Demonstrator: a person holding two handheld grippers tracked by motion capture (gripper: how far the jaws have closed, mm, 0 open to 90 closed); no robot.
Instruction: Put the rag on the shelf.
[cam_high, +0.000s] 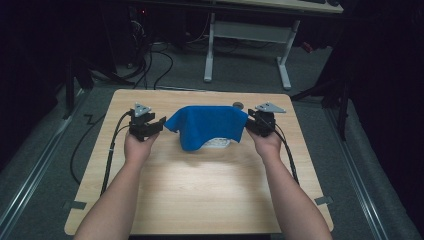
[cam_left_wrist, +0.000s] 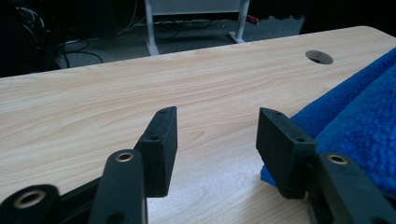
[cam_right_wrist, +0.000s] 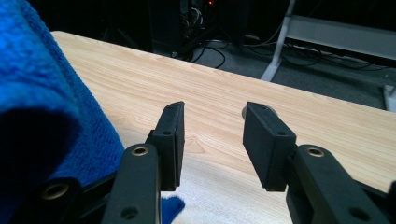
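A blue towel (cam_high: 207, 125) is draped over a white object (cam_high: 217, 143) in the middle of the wooden table (cam_high: 200, 190), and a bit of that object peeks out below its front edge. My left gripper (cam_high: 159, 124) sits just left of the towel, open, with nothing between its jaws. In the left gripper view the left gripper (cam_left_wrist: 217, 135) frames bare wood, and the towel (cam_left_wrist: 355, 116) lies just right of its right jaw. My right gripper (cam_high: 249, 123) is at the towel's right edge, also open. In the right gripper view the right gripper (cam_right_wrist: 212, 135) is empty, with the towel (cam_right_wrist: 46, 107) beside its left jaw.
A round cable hole (cam_high: 238, 105) is cut in the table behind the towel, near the far edge. A white desk frame (cam_high: 247, 45) and cables (cam_high: 150, 65) stand on the floor beyond the table. Cables (cam_high: 111, 150) trail from both grippers toward the person.
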